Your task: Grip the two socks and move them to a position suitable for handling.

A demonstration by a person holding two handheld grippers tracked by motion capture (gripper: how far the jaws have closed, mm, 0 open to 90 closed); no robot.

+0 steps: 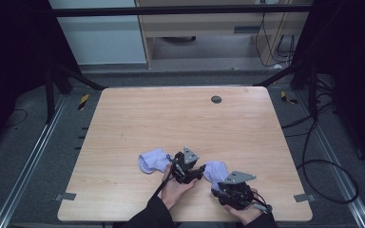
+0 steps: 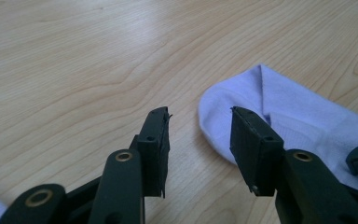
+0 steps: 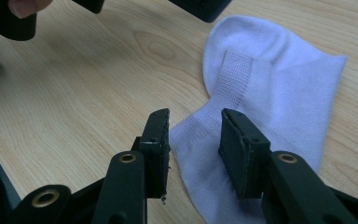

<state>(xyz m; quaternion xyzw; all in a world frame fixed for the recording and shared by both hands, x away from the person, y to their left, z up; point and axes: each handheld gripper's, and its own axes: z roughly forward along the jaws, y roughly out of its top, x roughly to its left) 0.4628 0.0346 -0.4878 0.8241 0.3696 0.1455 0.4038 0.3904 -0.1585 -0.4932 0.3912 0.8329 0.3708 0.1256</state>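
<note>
Two pale lilac socks lie flat near the front of the wooden table (image 1: pixel 171 118). One sock (image 1: pixel 153 160) rests to the left of my hands. The other sock (image 1: pixel 216 169) lies between the two grippers. My left gripper (image 1: pixel 200 172) points right at this sock's rounded end (image 2: pixel 298 116); its jaws stand open (image 2: pixel 200 121), the right jaw over the sock's edge and bare wood between them. My right gripper (image 1: pixel 217 183) comes at the same sock (image 3: pixel 279 79) from the front. Its open jaws (image 3: pixel 195 126) straddle the ribbed cuff without pressing it.
A dark round grommet (image 1: pixel 216 99) sits in the tabletop at the far side. The table's front edge (image 1: pixel 185 220) runs just behind my hands. Cables (image 1: pixel 323 161) trail on the floor to the right. Black frame bars (image 1: pixel 52 90) stand by the far corners.
</note>
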